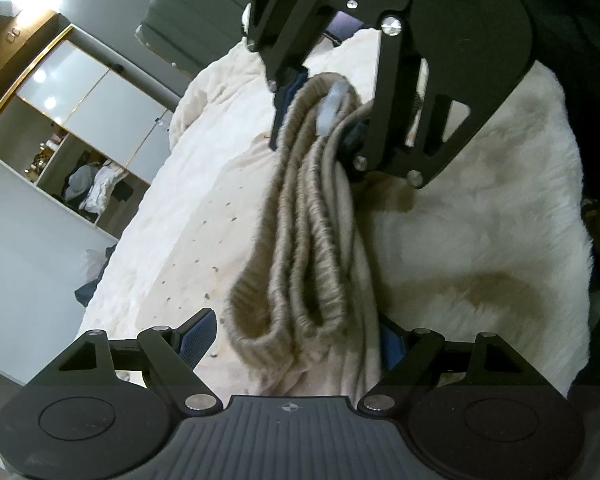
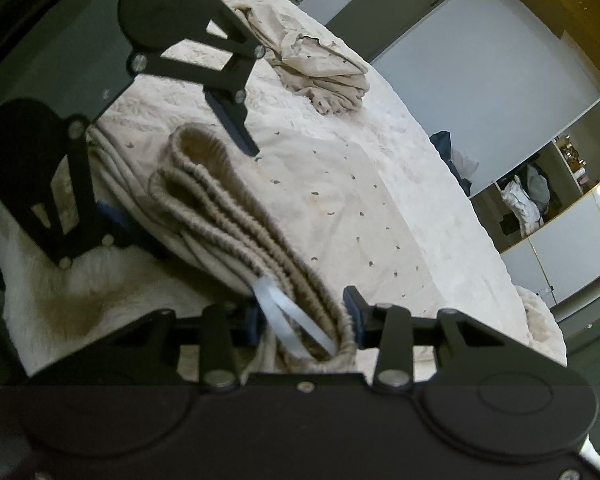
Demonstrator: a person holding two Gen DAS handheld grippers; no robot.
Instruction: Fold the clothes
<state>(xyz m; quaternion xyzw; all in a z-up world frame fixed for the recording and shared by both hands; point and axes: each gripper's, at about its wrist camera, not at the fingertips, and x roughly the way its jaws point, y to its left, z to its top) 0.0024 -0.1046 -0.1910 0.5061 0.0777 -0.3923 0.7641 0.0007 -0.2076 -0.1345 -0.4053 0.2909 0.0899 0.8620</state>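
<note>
Beige ribbed-waistband trousers [image 1: 312,240], doubled lengthwise, are hanging between us above the cream bedspread [image 1: 172,248]: our right gripper [image 2: 304,320] is pinching the far waistband end, our left gripper [image 1: 296,340] is gaping wide around the near end, keeping the fold aligned.

The ribbed elastic waistband of the folded beige garment [image 1: 300,216] is a darker tan-brown than the pale beige cloth below it. A glossy grey-white satin label loop [image 2: 288,316] hangs at its end. The cream bedspread [image 2: 340,184] carries a sparse scatter of small dark flecks, and the fluffy off-white blanket [image 1: 480,208] shows brownish stains. Both black metal grippers, left [image 1: 296,336] and right [image 2: 306,316], have blue textured finger pads [image 1: 198,334]. The crumpled beige garment with dark flecks [image 2: 324,76] matches the bedspread.
</note>
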